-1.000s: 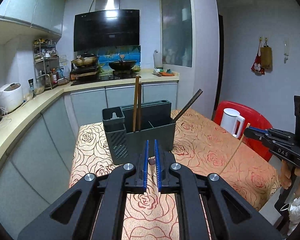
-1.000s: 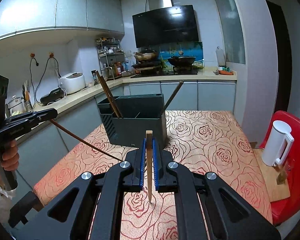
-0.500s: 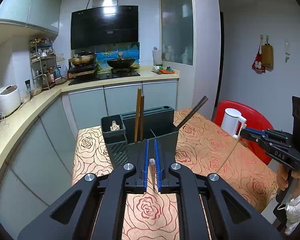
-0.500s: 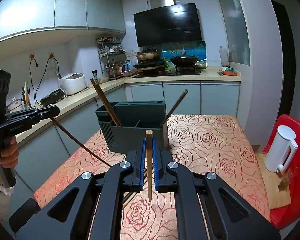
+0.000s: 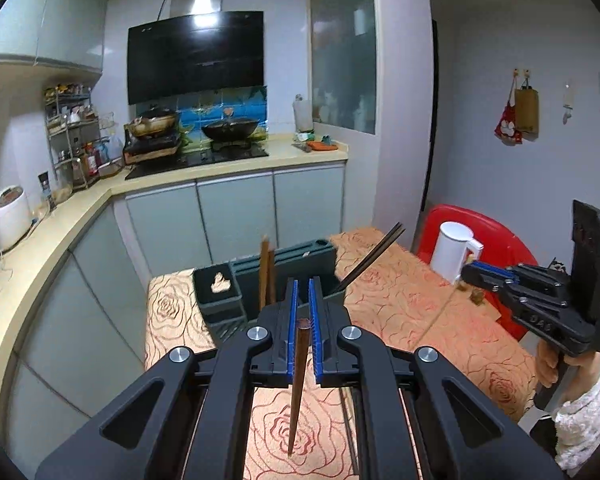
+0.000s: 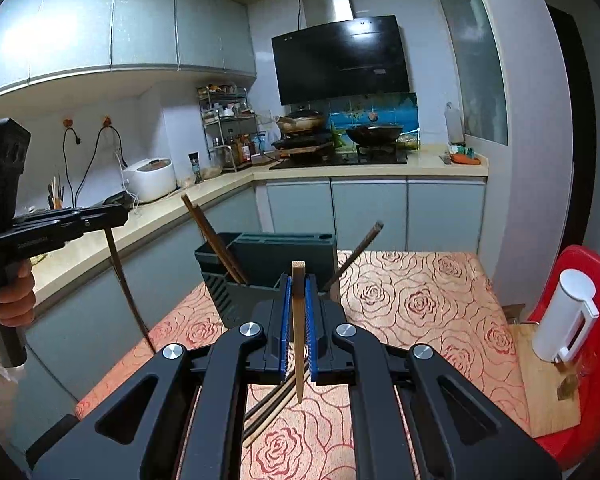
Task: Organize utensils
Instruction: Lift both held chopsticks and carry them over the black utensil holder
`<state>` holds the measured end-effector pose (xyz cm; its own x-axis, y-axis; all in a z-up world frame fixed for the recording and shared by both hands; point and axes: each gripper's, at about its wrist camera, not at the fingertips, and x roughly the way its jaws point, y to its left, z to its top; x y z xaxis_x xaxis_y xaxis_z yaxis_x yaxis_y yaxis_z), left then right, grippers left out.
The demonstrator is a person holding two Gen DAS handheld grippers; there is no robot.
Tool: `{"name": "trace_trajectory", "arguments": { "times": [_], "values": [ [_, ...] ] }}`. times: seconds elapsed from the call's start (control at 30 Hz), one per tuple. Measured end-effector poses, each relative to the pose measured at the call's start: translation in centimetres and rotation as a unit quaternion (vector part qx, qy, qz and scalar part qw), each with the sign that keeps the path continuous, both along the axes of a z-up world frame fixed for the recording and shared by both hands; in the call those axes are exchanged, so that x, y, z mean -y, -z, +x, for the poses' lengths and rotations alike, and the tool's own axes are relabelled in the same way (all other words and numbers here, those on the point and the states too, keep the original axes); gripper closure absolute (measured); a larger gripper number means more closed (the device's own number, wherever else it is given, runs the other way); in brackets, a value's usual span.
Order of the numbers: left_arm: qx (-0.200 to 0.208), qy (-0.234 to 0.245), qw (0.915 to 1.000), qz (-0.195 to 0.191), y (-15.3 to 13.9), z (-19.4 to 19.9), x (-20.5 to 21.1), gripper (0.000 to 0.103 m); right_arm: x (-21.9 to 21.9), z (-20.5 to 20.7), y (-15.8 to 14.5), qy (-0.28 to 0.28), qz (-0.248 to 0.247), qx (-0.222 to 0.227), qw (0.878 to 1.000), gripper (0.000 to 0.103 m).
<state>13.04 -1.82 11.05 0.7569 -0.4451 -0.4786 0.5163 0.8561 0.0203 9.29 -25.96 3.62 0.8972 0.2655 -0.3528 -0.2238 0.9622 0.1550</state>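
Note:
A dark grey utensil holder (image 5: 284, 264) (image 6: 268, 268) stands on the rose-patterned table (image 5: 412, 308). It holds two brown chopsticks (image 5: 266, 272) upright and dark ones (image 5: 374, 256) that lean right. My left gripper (image 5: 303, 304) is shut on a dark brown chopstick (image 5: 298, 384) that hangs point down, above and in front of the holder; it also shows in the right wrist view (image 6: 100, 216). My right gripper (image 6: 297, 300) is shut on a light wooden chopstick (image 6: 298, 332), held upright before the holder. Several loose chopsticks (image 6: 274, 408) lie on the table under it.
A white kettle (image 5: 454, 252) (image 6: 564, 320) sits on a red chair (image 5: 496, 240) at the table's right. A kitchen counter (image 5: 60, 224) with a rice cooker (image 6: 150, 178) runs along the left, and a stove with pans (image 5: 196, 132) stands at the back.
Both grippers have risen with their chopsticks. The dark chopstick in my left gripper has swung from a steep slant to nearly vertical.

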Motion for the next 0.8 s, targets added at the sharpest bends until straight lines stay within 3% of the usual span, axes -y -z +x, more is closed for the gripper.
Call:
{"name": "trace_trajectory", "arguments": {
  "times": [0.23, 0.8],
  "values": [
    [0.018, 0.014, 0.9997, -0.009, -3.9, 0.5, 2.1, 0.097, 0.2, 1.0, -2.2, 0.000, -0.004, 0.017, 1.000, 0.095],
    [0.060, -0.035, 0.9971, -0.032, -10.5, 7.7, 7.7, 0.097, 0.6, 6.2, -6.3, 0.004, 0.010, 0.042, 0.999, 0.095]
  ]
}}
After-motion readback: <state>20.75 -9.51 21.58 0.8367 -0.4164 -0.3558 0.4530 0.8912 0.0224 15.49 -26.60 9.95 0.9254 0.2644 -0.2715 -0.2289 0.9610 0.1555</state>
